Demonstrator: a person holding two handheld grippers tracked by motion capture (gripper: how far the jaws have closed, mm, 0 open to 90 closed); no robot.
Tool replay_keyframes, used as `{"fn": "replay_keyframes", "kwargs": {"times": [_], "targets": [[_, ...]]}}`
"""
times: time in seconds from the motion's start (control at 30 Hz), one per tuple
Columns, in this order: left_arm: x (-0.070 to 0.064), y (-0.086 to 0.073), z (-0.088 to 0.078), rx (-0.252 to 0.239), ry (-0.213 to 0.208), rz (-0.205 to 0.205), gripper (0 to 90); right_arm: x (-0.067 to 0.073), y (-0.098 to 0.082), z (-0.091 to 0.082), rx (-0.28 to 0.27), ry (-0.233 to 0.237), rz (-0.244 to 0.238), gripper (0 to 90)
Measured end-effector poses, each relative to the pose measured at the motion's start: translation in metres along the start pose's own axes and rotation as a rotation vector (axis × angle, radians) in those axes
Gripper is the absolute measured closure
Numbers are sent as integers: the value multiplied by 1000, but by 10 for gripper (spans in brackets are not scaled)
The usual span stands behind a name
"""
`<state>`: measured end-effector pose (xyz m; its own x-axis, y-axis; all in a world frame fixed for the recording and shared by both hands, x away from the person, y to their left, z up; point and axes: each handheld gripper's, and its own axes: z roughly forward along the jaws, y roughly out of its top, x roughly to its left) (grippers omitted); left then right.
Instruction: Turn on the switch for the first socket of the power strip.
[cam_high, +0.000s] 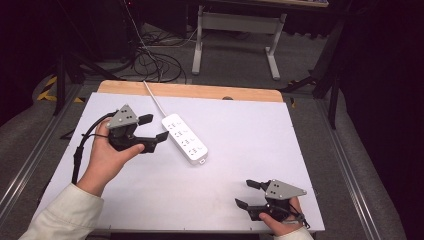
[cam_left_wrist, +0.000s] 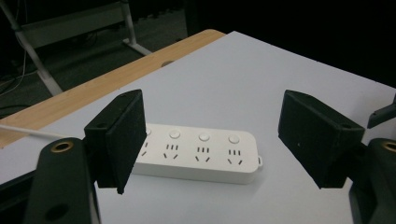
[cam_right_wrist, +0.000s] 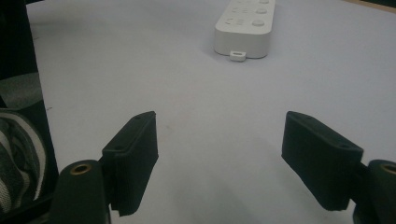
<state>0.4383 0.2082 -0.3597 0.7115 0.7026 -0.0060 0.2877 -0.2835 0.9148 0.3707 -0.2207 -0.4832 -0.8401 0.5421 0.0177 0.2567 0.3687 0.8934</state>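
A white power strip (cam_high: 184, 138) with several sockets and round buttons lies slantwise in the middle of the white table (cam_high: 240, 125); its white cord runs off over the far edge. My left gripper (cam_high: 154, 128) is held just left of the strip, open, with nothing between its jaws. In the left gripper view the power strip (cam_left_wrist: 201, 151) lies a short way beyond the open gripper (cam_left_wrist: 219, 140). My right gripper (cam_high: 247, 193) rests near the table's front right corner, open and empty. From the right gripper view the strip's end (cam_right_wrist: 244, 30) lies far ahead of the gripper (cam_right_wrist: 219, 158).
A bare wooden strip (cam_high: 190, 90) runs along the table's far edge. Beyond it, on the floor, are a tangle of black cables (cam_high: 152, 62) and a white desk frame (cam_high: 235, 30). Metal rails (cam_high: 350, 165) flank the table's sides.
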Motion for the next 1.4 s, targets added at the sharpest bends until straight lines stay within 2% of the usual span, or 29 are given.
{"fn": "replay_keyframes", "kwargs": {"times": [0.03,0.07,0.17,0.2,0.37,0.5,0.53,0.6,0.63,0.8,0.9,0.97,1.07,1.33,1.37,1.4], "targets": [[0,-3,-3,-2,4,15,243,0,0,0,0,0,0,282],[-3,-7,-5,-5,1,3,243,0,0,0,0,-1,0,281],[-6,-19,-13,9,15,35,240,0,0,0,1,-2,2,281],[-6,-19,-13,9,15,35,239,0,0,1,1,-2,0,281],[-13,-39,-26,1,15,28,235,0,0,1,2,-3,1,281],[-16,-49,-30,-5,19,37,244,0,0,0,0,-3,2,280],[-17,-58,-30,-10,13,33,252,0,0,0,0,-3,1,279],[-18,-62,-31,-12,9,28,257,0,0,0,-1,-3,1,279],[-18,-70,-32,-14,5,19,257,0,0,0,-2,-4,1,278],[-19,-83,-36,-28,-16,2,249,0,0,0,-3,-5,1,278],[-21,-95,-41,-33,-22,39,244,0,0,0,-1,-4,0,278],[-21,-99,-41,-35,-32,38,243,0,0,0,-1,-4,0,278],[-23,-113,-44,-26,-46,30,235,0,0,0,-2,-4,-1,278],[-26,-133,-50,-21,-29,33,231,0,0,0,-3,-3,-2,277],[-25,-142,-48,-3,-9,56,231,0,0,0,-2,-2,-2,278],[-25,-142,-48,-3,-9,56,231,0,0,0,-2,-2,-2,278]]}}
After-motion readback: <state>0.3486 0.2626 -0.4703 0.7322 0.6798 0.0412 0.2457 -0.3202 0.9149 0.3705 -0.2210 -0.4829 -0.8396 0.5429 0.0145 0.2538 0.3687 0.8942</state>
